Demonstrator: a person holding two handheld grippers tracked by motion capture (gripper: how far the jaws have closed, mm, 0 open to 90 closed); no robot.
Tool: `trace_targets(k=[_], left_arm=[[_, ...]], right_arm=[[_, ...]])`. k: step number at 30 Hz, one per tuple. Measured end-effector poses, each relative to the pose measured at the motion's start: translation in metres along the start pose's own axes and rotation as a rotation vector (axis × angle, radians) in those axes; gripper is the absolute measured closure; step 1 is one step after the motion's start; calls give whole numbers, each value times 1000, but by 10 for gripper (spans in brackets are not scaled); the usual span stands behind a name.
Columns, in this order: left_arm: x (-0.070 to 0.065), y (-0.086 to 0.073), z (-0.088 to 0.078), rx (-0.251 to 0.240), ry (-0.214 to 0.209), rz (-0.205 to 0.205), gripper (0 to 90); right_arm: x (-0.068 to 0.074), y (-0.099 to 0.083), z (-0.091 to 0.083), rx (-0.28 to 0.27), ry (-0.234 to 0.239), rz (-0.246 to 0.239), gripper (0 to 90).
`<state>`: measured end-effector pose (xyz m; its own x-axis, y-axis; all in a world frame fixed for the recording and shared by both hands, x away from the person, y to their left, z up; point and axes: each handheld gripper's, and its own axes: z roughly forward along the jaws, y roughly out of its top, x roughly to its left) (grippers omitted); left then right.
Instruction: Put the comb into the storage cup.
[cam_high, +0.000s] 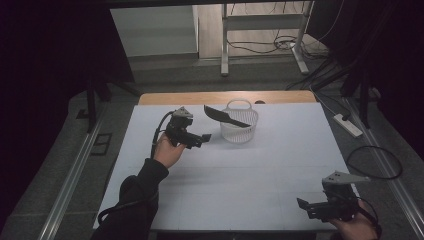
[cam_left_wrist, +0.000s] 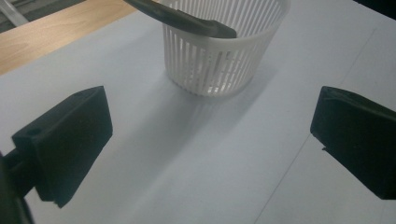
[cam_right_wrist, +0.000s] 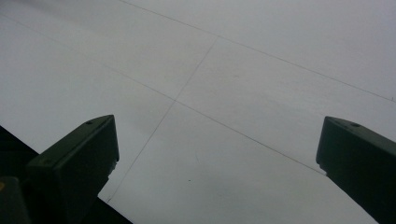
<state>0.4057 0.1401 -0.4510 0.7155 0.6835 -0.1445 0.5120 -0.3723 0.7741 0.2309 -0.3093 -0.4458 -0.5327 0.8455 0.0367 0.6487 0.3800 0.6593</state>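
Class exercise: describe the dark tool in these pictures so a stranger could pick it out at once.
Start at the white table, then find the white slatted basket near its far edge. The dark tool lies slanted across the basket's rim, one end jutting out toward the left gripper; it is the only loose dark item.

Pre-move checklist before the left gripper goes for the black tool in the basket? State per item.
1. Left gripper open: ok, fingers spread wide with nothing between them.
2. Basket upright on the white table: ok.
3. Black tool reachable: ok, it lies across the basket rim, one end sticking out toward the left gripper.
4. Path from left gripper to basket free: ok, bare table between them.
5. Right gripper out of the way: ok, open at the near right corner.
6. Tool stable on the rim: cannot tell.
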Motion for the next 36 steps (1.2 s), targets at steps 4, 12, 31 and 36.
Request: trace_targets(k=[4,12,31,36], left_arm=[[0,-3,-3,-5,-3,-4,0],[-3,-7,-12,9,-13,-18,0],[-5,-21,-33,-16,-36,-55,0],[-8,-24,-36,-18,-32,-45,0]], right_arm=[[0,0,0,-1,0,0,0],[0,0,0,-3,0,0,0],[1,0,-1,-7,-2,-5,0],[1,0,-1,-7,-1,-6,0]])
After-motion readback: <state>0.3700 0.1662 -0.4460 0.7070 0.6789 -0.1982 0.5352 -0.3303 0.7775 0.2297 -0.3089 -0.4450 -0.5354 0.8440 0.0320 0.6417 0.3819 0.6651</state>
